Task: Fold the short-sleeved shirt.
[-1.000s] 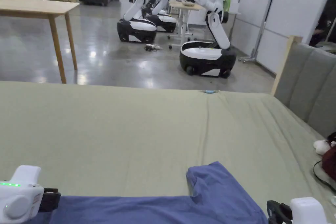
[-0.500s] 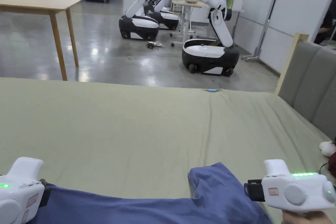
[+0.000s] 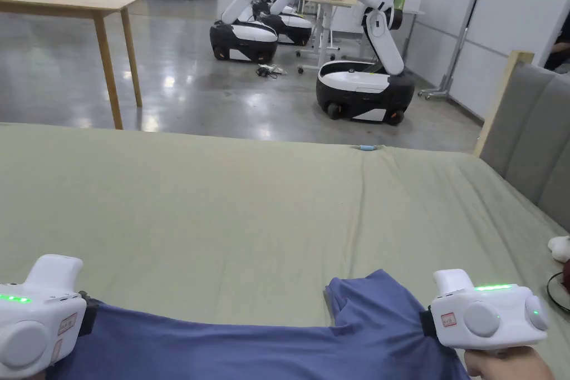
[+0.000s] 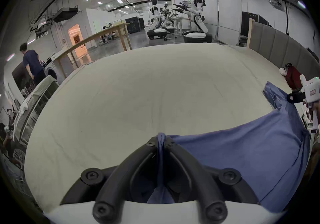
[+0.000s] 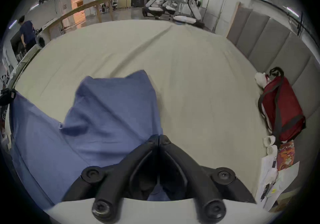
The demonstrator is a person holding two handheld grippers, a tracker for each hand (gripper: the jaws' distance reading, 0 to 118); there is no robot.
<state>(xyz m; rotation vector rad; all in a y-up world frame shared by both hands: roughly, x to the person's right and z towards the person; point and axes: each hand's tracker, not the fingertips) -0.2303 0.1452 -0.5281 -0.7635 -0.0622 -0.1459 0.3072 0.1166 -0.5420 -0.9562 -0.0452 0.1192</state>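
1. Shirt: blue, short-sleeved, lying along the near edge of the green bed sheet, one sleeve pointing away from the person.
2. Left gripper: jaws nearly closed, pinching a bunched fold of shirt fabric between them.
3. Right gripper: jaws drawn together at the shirt's edge beside the sleeve; cloth appears caught between them, though the nip itself is dark and hard to read.
4. Risk: the span between the two grips sags. An uneven pull would likely skew the fold; a thin pinch could slip free under tension.
5. Risk: red bag near the headboard lies well apart, unlikely to snag.
6. Writing: small stickers on both gripper bodies, too small to make out.
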